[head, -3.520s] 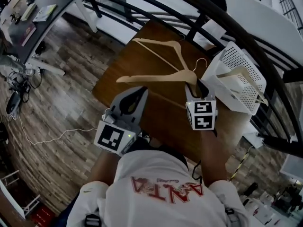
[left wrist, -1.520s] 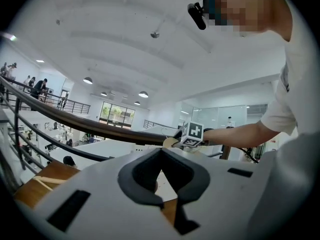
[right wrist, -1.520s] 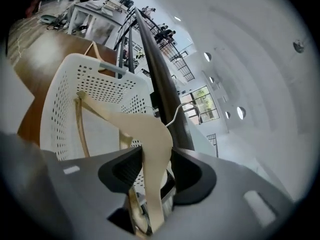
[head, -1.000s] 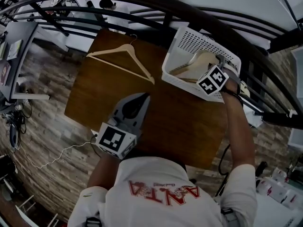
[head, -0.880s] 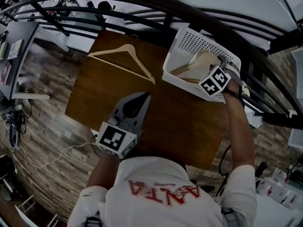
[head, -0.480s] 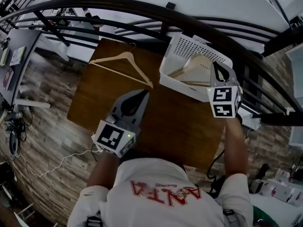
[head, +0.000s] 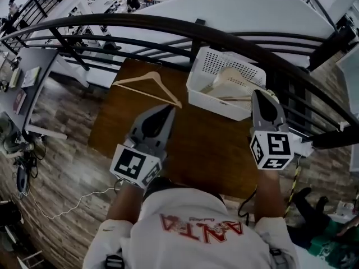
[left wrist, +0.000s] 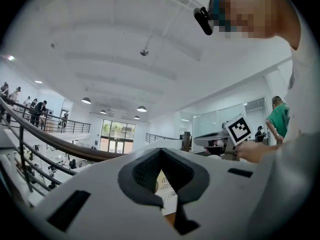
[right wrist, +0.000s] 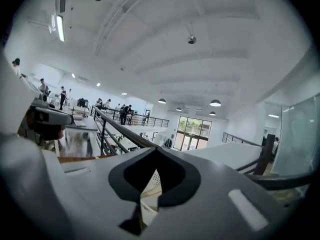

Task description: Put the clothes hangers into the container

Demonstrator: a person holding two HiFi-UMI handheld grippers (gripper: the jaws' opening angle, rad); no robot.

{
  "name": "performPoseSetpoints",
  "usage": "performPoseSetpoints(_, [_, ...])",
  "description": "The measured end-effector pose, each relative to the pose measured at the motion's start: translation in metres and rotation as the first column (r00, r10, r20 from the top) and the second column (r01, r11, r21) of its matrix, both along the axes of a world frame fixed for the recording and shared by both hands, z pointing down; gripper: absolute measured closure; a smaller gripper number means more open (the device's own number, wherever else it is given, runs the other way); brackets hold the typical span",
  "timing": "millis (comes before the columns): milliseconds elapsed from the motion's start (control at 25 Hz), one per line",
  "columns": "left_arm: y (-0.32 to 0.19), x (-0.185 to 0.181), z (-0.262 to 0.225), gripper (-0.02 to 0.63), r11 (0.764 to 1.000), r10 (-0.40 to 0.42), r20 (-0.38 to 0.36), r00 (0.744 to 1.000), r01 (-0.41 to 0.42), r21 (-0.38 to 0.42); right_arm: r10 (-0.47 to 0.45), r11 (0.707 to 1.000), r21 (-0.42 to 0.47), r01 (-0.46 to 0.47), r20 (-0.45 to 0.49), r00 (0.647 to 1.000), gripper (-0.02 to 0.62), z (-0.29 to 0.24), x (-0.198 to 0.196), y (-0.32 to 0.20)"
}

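The hanger (head: 149,86) on the worktop (head: 213,150) is not packed yet, so I think the job is nearly done.

Nearest, the left hand-held gripper (head: 169,109) is clenched on nothing and hangs over the worktop. The right hand-held gripper (head: 258,92) has just been closing its jaws. They are together now with nothing between them, just beside the container (head: 219,102).

Farther off, the loose hanger lies flat, left of the container and apart from it. The white container sits at the far edge, with other hangers (head: 233,78) inside. How many, I cannot tell.

One more pick and drop looks left.
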State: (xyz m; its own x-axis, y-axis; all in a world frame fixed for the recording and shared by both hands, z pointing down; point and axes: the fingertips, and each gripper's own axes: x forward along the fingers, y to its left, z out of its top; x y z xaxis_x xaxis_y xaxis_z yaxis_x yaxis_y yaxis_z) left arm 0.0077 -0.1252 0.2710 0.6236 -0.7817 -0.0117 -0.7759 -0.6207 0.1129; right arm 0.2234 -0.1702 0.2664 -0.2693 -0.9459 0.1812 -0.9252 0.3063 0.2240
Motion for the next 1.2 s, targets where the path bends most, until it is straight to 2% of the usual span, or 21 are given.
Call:
performPoseSetpoints(160, [0.017, -0.008, -0.006, 0.598, 1.000, -0.020, 0.000, 1.000, 0.020, 0.009, -0.038, 0.999, -0.004, 0.038, 0.111, 0.993, 0.592, 0.004, -0.012, 0.033])
performPoseSetpoints(280, [0.029, -0.011, -0.006, 0.598, 0.999, -0.034, 0.011, 0.999, 0.033, 0.014, -0.060, 0.998, -0.008, 0.062, 0.149, 0.987, 0.594, 0.008, -0.020, 0.051])
performPoseSetpoints(400, [0.039, -0.010, -0.007, 0.598, 0.999, -0.043, 0.033, 0.999, 0.042, 0.025, -0.082, 0.996, -0.007, 0.084, 0.151, 0.985, 0.592, 0.008, -0.023, 0.061])
performPoseSetpoints(600, [0.051, -0.007, -0.013, 0.598, 0.998, -0.038, 0.005, 0.999, 0.038, 0.040, -0.106, 0.994, -0.004, 0.108, 0.155, 0.982, 0.592, 0.005, -0.026, 0.070])
performPoseSetpoints(960, [0.058, -0.008, -0.005, 0.598, 0.998, -0.048, 0.010, 0.999, 0.047, 0.031, -0.131, 0.991, -0.006, 0.134, 0.146, 0.980, 0.592, 0.009, -0.031, 0.079])
performPoseSetpoints(1200, [0.069, -0.012, -0.004, 0.598, 0.992, -0.122, 0.023, 0.992, 0.122, 0.019, -0.212, 0.976, -0.025, 0.217, 0.130, 0.969, 0.592, 0.022, -0.038, 0.085])
